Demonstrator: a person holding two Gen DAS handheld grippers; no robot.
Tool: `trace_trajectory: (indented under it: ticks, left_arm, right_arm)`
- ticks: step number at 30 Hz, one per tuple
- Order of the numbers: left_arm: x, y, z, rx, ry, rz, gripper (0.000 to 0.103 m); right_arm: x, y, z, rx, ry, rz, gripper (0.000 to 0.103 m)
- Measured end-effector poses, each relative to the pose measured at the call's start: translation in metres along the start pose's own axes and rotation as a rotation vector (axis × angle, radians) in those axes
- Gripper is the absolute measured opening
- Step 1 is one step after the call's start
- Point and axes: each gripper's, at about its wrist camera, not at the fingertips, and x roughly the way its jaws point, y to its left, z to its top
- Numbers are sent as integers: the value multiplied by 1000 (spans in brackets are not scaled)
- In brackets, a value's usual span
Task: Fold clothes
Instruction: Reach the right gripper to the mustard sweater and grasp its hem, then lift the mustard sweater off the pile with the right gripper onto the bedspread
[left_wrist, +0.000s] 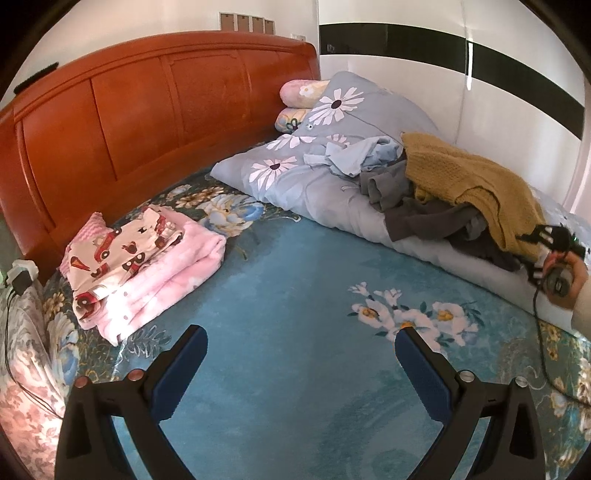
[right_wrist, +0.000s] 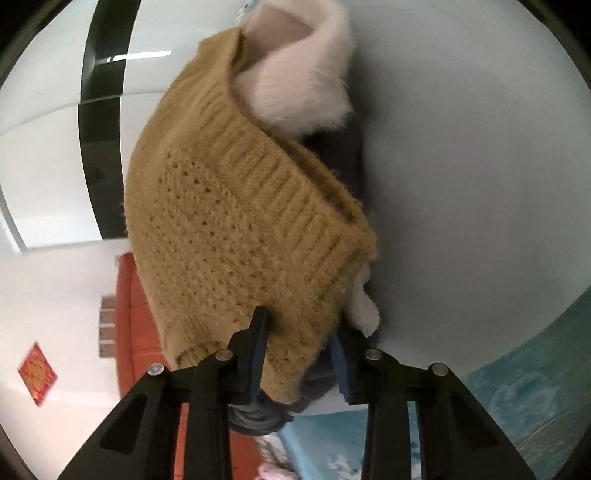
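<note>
Sweater (right_wrist: 236, 206) — one, two folded garments (left_wrist: 144, 266)

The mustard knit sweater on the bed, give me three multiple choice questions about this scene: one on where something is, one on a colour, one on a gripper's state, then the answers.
1. Where does the mustard knit sweater lie?
A. on top of the pile of unfolded clothes on the grey daisy quilt
B. on the folded pink stack
C. over the headboard

2. What colour is the headboard?
A. white
B. reddish-brown
C. black

3. How is the left gripper?
A. shut on the sweater
B. shut on a pillow
C. open, holding nothing

Answers: A, the left wrist view shows it draped over grey and blue garments on the quilt, apart from the folded pink stack. B, the wooden panels are reddish-brown. C, its blue pads stand wide apart over the bare teal bedspread, while the right gripper has the sweater's edge between its fingers.
</note>
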Motion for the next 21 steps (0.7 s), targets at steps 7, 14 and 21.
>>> trace_trajectory:
  ticks: [7,14,21]
  left_arm:
    - [-6,1,0,1,-9,-5,103]
    - [-12,8,-2,-13,-10,-11,103]
    - [-22,11,-2,-46,-21,-26,103]
  right_arm:
    - [-2,61,11,-78,15,92,12]
    - [-38,93,-25,-284,80,188,9]
    - [-151,139,-83,-579,120,327,9]
